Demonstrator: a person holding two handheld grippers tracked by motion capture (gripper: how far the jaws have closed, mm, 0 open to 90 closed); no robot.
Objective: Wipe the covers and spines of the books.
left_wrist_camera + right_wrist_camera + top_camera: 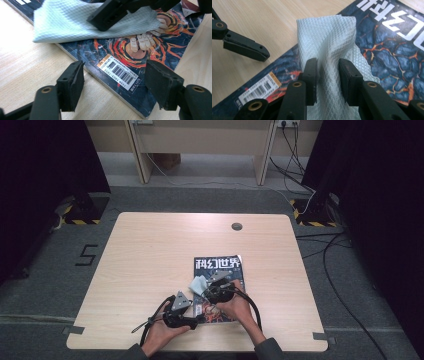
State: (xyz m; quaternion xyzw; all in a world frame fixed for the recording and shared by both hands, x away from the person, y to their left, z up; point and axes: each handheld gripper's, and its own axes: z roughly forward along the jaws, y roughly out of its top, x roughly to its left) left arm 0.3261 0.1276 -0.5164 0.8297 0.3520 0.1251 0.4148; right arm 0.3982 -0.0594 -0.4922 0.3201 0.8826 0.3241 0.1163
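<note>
Right gripper view: fingers [348, 78] pinch the paper towel [329, 47] on the magazine [387, 55].
Left gripper [115, 85] hangs open, empty, straddling the magazine's barcode corner without pressing it. Risk, as I judge it: with nothing pinning the magazine to the table [150, 255], wiping could drag it, or the thin towel could slip free.

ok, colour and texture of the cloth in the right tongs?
Pale blue-white cloth with a quilted diamond weave, clearest in the right gripper view.

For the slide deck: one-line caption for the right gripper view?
Right gripper pinches a white paper towel over a magazine cover on the wooden table.
</note>
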